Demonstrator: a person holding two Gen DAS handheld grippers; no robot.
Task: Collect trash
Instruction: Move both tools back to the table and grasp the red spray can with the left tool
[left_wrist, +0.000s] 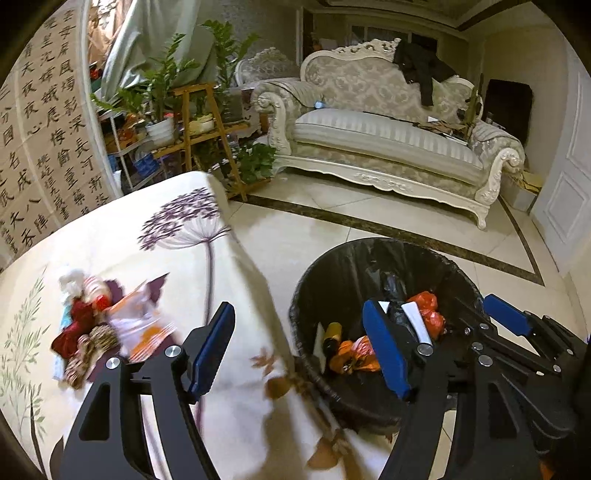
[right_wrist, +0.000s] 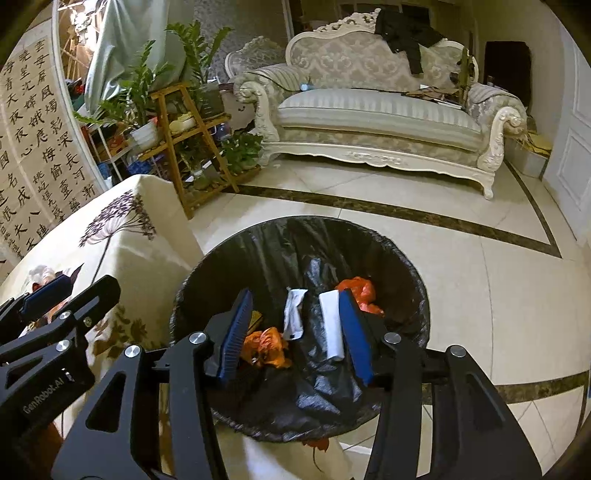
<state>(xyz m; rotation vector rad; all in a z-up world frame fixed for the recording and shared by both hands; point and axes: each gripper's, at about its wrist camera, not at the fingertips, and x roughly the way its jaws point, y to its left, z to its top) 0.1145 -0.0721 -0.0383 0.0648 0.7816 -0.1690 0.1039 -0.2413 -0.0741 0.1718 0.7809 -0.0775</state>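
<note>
A bin with a black liner (left_wrist: 340, 269) stands on the floor beside the table; it holds orange bags (left_wrist: 424, 306), a dark bottle (left_wrist: 331, 334) and white scraps. A pile of wrappers and crumpled trash (left_wrist: 92, 325) lies on the flowered tablecloth (left_wrist: 166, 266). My left gripper (left_wrist: 299, 347) is open and empty, spanning the table edge and the bin rim. Above the bin (right_wrist: 280, 240), my right gripper (right_wrist: 295, 336) is open, with a white wrapper (right_wrist: 293, 314) and a white tube (right_wrist: 331, 325) showing below between its fingers. I cannot tell whether they are falling or resting.
A wooden plant stand with potted plants (left_wrist: 199, 122) stands behind the table. A cream sofa (left_wrist: 384, 136) lines the far wall, with tiled floor (left_wrist: 332, 221) before it. A calligraphy screen (left_wrist: 44, 140) rises on the left, and a white door (left_wrist: 565, 192) on the right.
</note>
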